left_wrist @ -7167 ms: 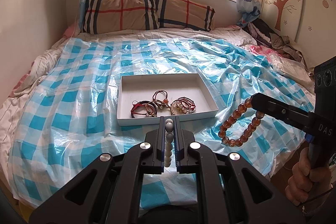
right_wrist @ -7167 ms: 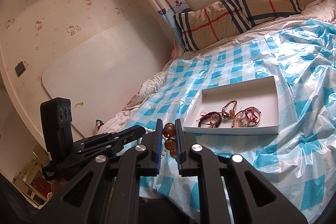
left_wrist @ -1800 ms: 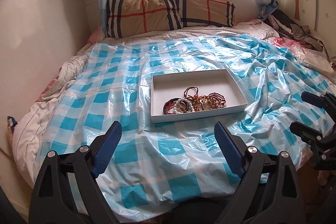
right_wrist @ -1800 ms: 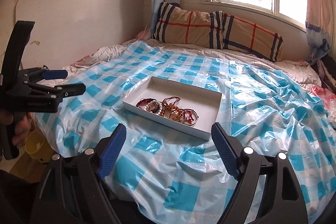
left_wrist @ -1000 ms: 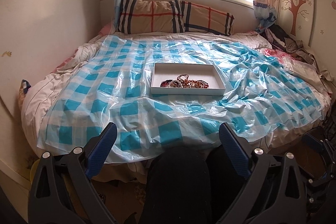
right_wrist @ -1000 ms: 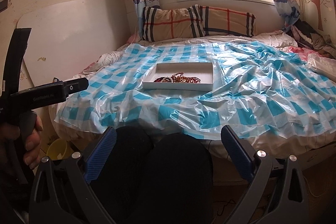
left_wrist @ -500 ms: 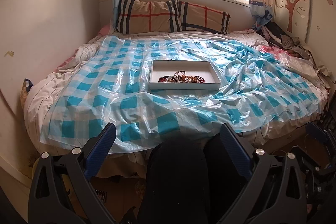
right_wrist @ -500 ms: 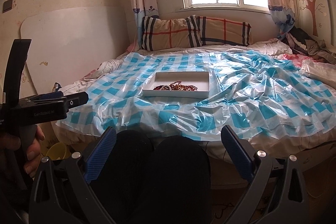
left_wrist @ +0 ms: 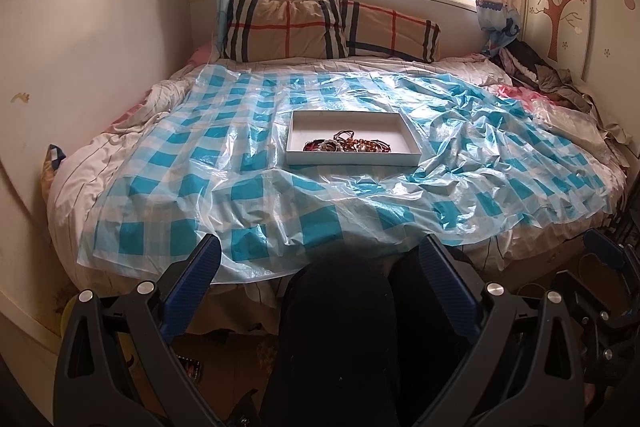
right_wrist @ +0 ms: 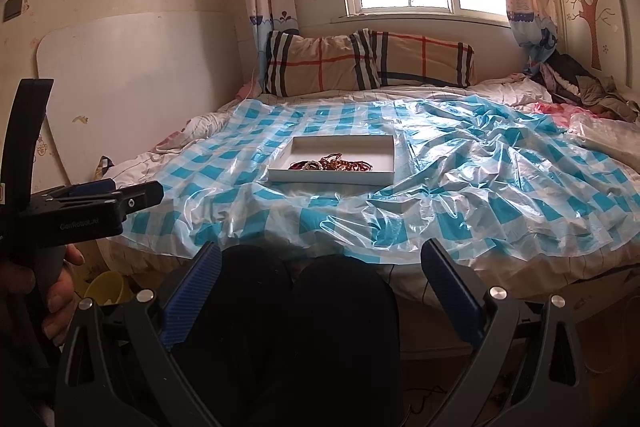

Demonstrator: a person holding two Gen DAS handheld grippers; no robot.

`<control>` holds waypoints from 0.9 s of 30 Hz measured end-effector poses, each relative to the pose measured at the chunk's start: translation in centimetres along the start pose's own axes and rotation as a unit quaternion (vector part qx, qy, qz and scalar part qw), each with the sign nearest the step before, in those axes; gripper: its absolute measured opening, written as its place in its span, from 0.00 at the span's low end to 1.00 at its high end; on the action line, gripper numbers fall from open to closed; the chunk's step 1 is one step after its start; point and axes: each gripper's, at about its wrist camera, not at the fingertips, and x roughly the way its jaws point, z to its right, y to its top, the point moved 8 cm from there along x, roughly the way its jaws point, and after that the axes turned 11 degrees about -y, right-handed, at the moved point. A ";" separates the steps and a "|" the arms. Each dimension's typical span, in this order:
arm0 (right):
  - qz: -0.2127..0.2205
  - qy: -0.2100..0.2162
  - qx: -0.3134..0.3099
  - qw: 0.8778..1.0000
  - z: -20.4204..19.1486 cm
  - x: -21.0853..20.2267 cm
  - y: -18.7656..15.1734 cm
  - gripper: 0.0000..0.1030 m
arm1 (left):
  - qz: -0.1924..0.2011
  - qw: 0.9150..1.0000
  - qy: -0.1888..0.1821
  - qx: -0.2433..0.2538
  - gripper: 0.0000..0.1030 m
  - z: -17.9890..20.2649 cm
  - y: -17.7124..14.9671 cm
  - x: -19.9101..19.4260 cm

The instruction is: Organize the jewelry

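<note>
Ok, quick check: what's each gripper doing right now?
Left gripper: open, holding nothing.
Right gripper: open, holding nothing.

The bed [left_wrist: 72,187] lies ahead of both pairs of jaws, covered by a crinkled blue-checked plastic sheet [left_wrist: 248,187]. On the sheet, straight ahead, sits a white tray [left_wrist: 352,159]; two plaid pillows [left_wrist: 332,27] lie beyond it.

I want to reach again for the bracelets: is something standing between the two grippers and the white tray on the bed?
Nothing visible blocks the way. Between the open left gripper, the open right gripper and the white tray lie only the person's dark knees and the crumpled checked plastic sheet. The bracelets lie uncovered inside.
</note>
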 end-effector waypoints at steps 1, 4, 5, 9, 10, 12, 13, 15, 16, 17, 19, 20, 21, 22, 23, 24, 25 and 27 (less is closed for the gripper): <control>0.000 -0.001 0.000 1.000 0.0 0.0 0.0 0.93 | 0.000 1.000 0.000 0.000 0.92 0.0 0.0 0.0; 0.000 -0.003 -0.001 1.000 0.0 -0.1 0.0 0.93 | 0.000 1.000 -0.001 -0.001 0.92 -0.1 0.0 0.0; 0.000 -0.003 -0.002 1.000 0.0 -0.2 0.0 0.93 | 0.000 1.000 -0.001 -0.001 0.92 -0.1 0.0 0.0; -0.001 -0.003 -0.001 1.000 0.0 -0.1 0.0 0.93 | 0.000 1.000 0.000 -0.001 0.92 0.0 0.0 0.0; -0.001 -0.003 -0.001 1.000 -0.1 -0.1 0.0 0.93 | 0.000 1.000 0.000 -0.001 0.92 0.0 -0.1 0.0; 0.000 -0.003 -0.002 1.000 -0.1 -0.1 0.0 0.93 | 0.000 1.000 0.000 -0.001 0.92 0.0 -0.1 0.0; 0.000 -0.003 -0.002 1.000 -0.1 -0.1 0.0 0.93 | 0.000 1.000 0.000 -0.001 0.92 0.0 0.0 0.0; 0.000 -0.003 -0.002 1.000 -0.1 -0.1 0.0 0.93 | 0.000 1.000 0.000 -0.001 0.92 0.0 -0.1 0.0; 0.000 -0.003 -0.002 1.000 -0.1 -0.1 0.0 0.93 | -0.001 1.000 0.000 -0.001 0.92 0.0 -0.1 0.0; 0.000 -0.003 -0.002 1.000 -0.1 -0.1 0.0 0.93 | -0.001 1.000 -0.001 -0.001 0.92 0.0 0.0 0.0; 0.000 -0.003 -0.002 1.000 -0.1 -0.1 0.0 0.93 | 0.000 1.000 0.000 -0.001 0.92 0.0 0.0 0.0; 0.000 -0.003 -0.002 1.000 -0.1 -0.1 0.0 0.93 | 0.000 1.000 0.000 -0.001 0.92 0.0 0.0 0.0; 0.000 -0.003 -0.002 1.000 -0.1 -0.1 0.0 0.93 | 0.000 1.000 0.000 -0.001 0.92 0.0 0.0 0.0; 0.000 -0.003 -0.002 1.000 -0.1 -0.1 0.0 0.93 | 0.000 1.000 0.000 -0.001 0.92 0.0 -0.1 0.0; 0.000 -0.003 -0.002 1.000 -0.1 -0.1 0.0 0.93 | 0.000 1.000 0.000 0.000 0.92 0.0 -0.1 0.0; 0.000 -0.003 -0.002 1.000 -0.1 -0.2 -0.1 0.93 | 0.000 1.000 0.001 0.000 0.92 0.0 -0.1 0.0; -0.001 -0.003 -0.002 1.000 -0.1 -0.1 0.0 0.93 | -0.001 1.000 0.001 0.000 0.92 0.0 -0.1 0.0; -0.001 -0.003 -0.002 1.000 -0.2 -0.1 0.0 0.93 | -0.001 1.000 0.001 0.000 0.92 0.0 -0.1 0.0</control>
